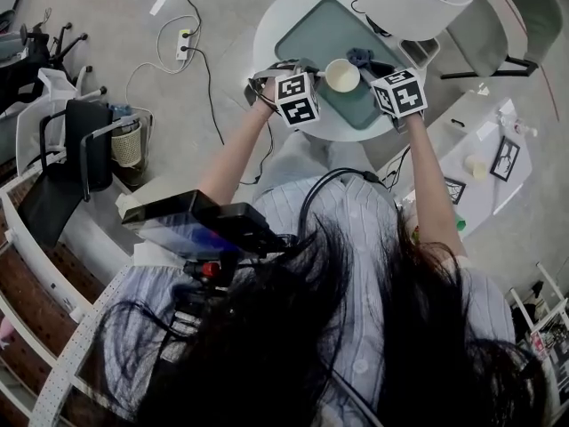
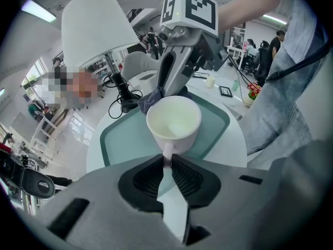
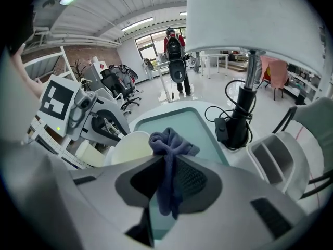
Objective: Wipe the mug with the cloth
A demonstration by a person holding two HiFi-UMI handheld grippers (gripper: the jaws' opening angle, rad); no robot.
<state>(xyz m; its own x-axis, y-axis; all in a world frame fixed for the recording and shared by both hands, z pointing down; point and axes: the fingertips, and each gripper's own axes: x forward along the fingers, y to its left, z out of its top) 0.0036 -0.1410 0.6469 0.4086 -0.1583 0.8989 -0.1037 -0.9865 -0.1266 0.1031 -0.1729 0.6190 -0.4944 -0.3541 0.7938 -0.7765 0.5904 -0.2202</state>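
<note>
There's the left claw (image 2: 166, 163) clamped on the mug (image 2: 173, 121) by its handle over the tray (image 2: 119, 139), the right claw (image 3: 169, 163) pinching the blue cloth (image 3: 169, 142) just beside the rim, and if it presses too hard that mug could swivel in the grip!

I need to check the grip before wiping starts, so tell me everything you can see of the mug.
The mug is plain cream-white, ceramic-looking, upright and empty inside. Its handle points toward the left gripper, whose jaws pinch it. It is over the green tray; whether it rests there is unclear. The blue-grey cloth, held by the right gripper, bunches beside its far rim.
</note>
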